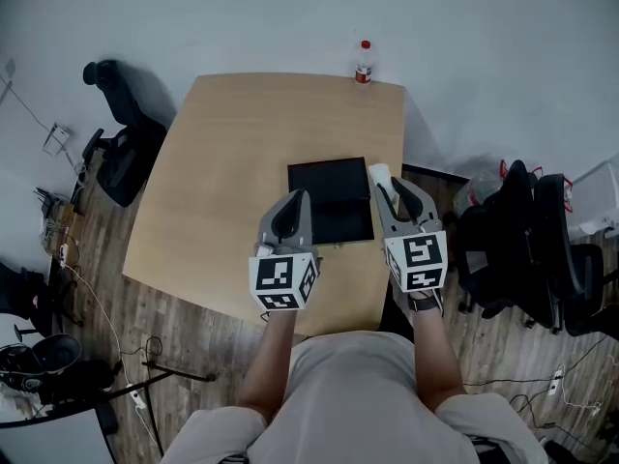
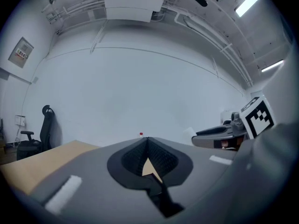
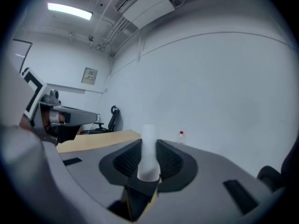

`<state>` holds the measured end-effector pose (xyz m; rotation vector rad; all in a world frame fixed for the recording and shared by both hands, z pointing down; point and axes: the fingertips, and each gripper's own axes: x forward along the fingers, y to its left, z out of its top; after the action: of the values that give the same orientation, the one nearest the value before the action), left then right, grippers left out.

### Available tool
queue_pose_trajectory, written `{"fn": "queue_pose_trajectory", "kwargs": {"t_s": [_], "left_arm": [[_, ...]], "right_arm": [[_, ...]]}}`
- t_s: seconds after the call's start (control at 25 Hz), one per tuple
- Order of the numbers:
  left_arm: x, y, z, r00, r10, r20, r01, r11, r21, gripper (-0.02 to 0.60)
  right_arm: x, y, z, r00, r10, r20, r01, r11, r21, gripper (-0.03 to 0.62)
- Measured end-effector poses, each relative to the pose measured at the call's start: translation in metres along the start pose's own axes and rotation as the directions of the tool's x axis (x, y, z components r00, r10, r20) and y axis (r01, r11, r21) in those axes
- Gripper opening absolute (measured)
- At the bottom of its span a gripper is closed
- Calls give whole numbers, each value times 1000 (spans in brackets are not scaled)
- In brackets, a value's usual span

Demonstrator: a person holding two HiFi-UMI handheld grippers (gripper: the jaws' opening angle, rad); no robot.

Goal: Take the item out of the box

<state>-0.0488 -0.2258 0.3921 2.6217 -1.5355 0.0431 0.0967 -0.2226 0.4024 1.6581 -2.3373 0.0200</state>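
Left gripper (image 2: 147,140), fingers together, apparently empty

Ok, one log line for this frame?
left gripper: shut, empty | right gripper: shut on white tube, above table | black box: on table

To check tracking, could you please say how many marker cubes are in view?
2: the left claw carries one cube, the right claw the other; none seems hidden.
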Motion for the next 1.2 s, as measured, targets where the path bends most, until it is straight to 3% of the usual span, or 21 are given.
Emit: {"fn": "queue_pose_trajectory", "kwargs": {"t_s": [0.16, 0.32, 0.52, 1.2], "left_arm": [[-2, 3, 11, 1000, 13, 15, -13, 1000, 1, 8], [-4, 2, 15, 999, 13, 30, -13, 1000, 12, 8], [-7, 2, 23, 999, 14, 49, -15, 1000, 24, 8], [-6, 5, 17, 999, 13, 47, -14, 1000, 11, 8]], "right_arm": [[-19, -19, 22, 991, -118, 70, 113, 991, 69, 107], [-31, -27, 34, 978, -172, 121, 160, 982, 98, 107], [-37, -23, 45, 969, -185, 164, 174, 982, 80, 107], [-34, -12, 32, 976, -169, 140, 161, 985, 64, 107]]}}
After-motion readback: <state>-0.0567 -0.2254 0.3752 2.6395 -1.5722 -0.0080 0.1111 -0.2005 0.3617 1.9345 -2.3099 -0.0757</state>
